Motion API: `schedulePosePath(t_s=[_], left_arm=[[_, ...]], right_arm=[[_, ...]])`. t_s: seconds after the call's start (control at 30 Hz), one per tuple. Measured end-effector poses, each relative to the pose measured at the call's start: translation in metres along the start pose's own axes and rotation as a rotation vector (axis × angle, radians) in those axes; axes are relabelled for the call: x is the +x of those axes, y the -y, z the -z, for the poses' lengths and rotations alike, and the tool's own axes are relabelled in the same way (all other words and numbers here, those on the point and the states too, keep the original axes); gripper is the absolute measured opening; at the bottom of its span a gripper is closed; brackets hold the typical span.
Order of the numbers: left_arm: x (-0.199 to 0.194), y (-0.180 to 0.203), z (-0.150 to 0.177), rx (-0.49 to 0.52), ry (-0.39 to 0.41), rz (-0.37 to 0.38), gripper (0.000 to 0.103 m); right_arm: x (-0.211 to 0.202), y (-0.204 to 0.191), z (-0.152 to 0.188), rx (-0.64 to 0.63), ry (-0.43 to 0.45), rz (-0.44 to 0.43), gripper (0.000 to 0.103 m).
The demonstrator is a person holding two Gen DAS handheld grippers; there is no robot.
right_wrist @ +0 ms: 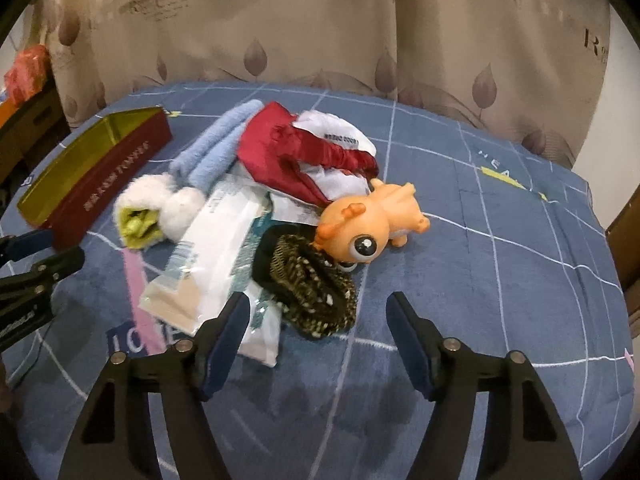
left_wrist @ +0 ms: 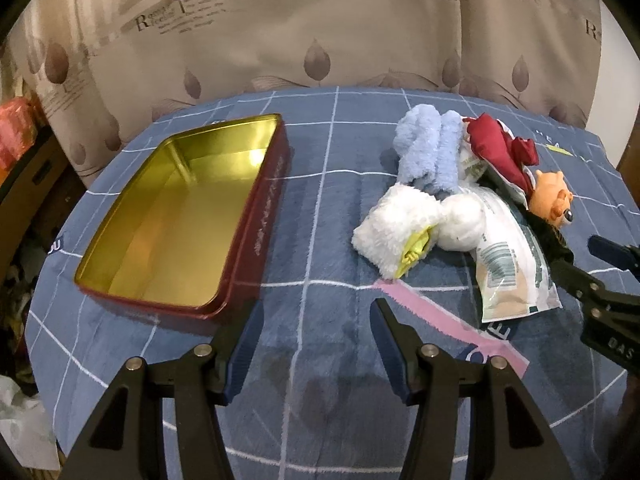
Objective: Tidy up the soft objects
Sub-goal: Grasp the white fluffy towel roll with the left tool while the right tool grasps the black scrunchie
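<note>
The soft objects lie together in one loose heap on the blue checked blanket (left_wrist: 320, 208), and the open tin box (left_wrist: 180, 216) stands apart from them; in my judgement the heap waits to be sorted into this box, which is empty now. Seen from the left gripper (left_wrist: 316, 336), the heap is ahead and to the right, and the box is ahead and to the left, with its near corner just beside the left finger. In the heap, the light blue fluffy socks (left_wrist: 428, 152) rest partly on the white fluffy socks (left_wrist: 404, 232), the dark red satin cloth (right_wrist: 296, 148) lies over a white bag, and a flat plastic packet (right_wrist: 212, 256) is under several of them. Seen from the right gripper (right_wrist: 316, 320), the black and gold scrunchie (right_wrist: 312, 284) is directly ahead and closest, near the left finger, and the orange rubber toy animal (right_wrist: 368, 220) touches it from behind. Both grippers have their jaws spread wide and hold nothing; the fingers touch no object, as far as I can see. The scrunchie is probably the easiest first pick.
</note>
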State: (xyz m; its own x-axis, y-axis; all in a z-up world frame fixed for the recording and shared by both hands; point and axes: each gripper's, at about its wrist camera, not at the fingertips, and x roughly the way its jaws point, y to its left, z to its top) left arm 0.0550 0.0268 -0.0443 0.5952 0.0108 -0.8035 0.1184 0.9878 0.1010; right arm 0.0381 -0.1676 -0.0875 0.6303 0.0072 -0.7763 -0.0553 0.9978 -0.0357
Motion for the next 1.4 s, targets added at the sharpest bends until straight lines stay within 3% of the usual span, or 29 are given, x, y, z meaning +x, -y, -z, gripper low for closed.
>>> schedulePosePath(t_s=[0.2,0.3,0.47,0.67,0.77,1.07,1.4], left_arm=[[0.009,0.002,-0.008,0.020,-0.007,0.041,0.057],[0.011,0.003,-0.011,0.031,-0.001,0.042,0.057],[0.015,0.006,-0.016,0.061,0.010,0.057,0.057],[0.018,0.013,-0.020,0.113,0.029,0.100,0.057],[0.021,0.013,-0.024,0.131,0.039,0.119,0.057],[0.030,0.016,-0.030,0.122,0.002,0.216,0.057],[0.056,0.030,-0.047,0.146,-0.054,0.243,0.057]], right_arm=[[0.016,0.002,-0.008,-0.015,-0.009,0.045,0.061],[0.022,0.006,-0.009,-0.012,-0.023,0.058,0.049],[0.034,0.010,-0.002,0.017,-0.039,-0.011,0.039],[0.034,0.013,-0.005,0.022,-0.007,-0.059,0.039],[0.035,0.013,-0.005,0.029,-0.013,-0.085,0.024],[0.018,0.016,0.000,0.086,-0.049,-0.094,0.020],[0.019,0.016,0.002,0.110,-0.062,-0.121,0.020]])
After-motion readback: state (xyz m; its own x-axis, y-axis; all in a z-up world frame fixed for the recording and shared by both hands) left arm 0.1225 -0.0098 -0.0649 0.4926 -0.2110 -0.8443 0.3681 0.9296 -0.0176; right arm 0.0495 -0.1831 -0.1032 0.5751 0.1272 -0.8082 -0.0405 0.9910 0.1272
